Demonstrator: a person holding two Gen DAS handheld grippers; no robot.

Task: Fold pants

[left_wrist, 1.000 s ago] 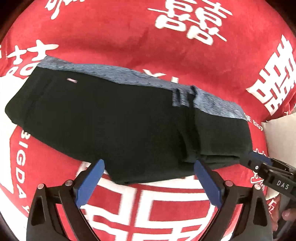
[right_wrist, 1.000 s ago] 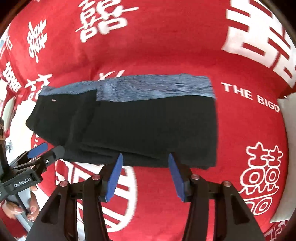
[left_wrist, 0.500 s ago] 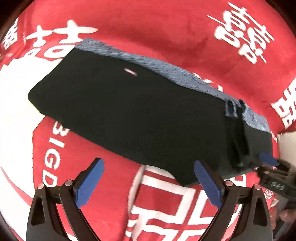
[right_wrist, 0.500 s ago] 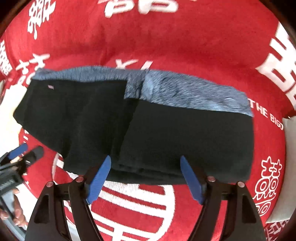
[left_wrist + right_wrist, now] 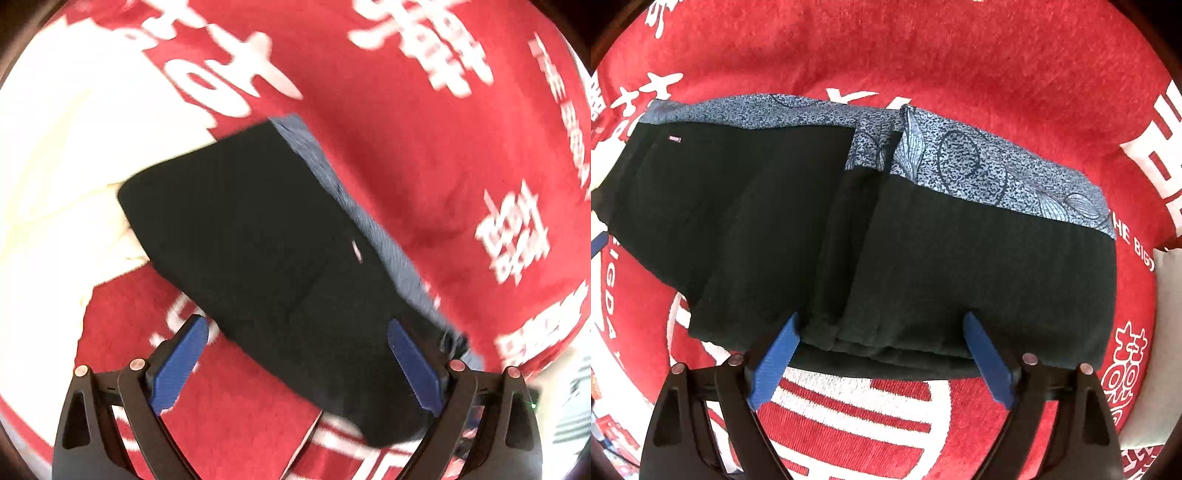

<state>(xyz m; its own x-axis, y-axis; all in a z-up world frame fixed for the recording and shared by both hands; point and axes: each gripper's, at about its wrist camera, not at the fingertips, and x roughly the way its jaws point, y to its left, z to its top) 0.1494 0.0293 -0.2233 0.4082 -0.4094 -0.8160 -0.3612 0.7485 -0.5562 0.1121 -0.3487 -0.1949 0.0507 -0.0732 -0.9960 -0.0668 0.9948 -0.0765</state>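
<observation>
This is looking like a home, most likely a bedroom or living room. A plush red blanket with large white Chinese double-happiness characters and white Latin lettering (image 5: 960, 55) is covering nearly the whole view, the kind of wedding bedding found in a household. A soft cream-white cloth (image 5: 55, 184) is lying over its left side, and a pale grey cushion-like edge (image 5: 1167, 332) is showing at the right. Folded black pants with a blue patterned waistband (image 5: 923, 258) are resting on the blanket.
</observation>
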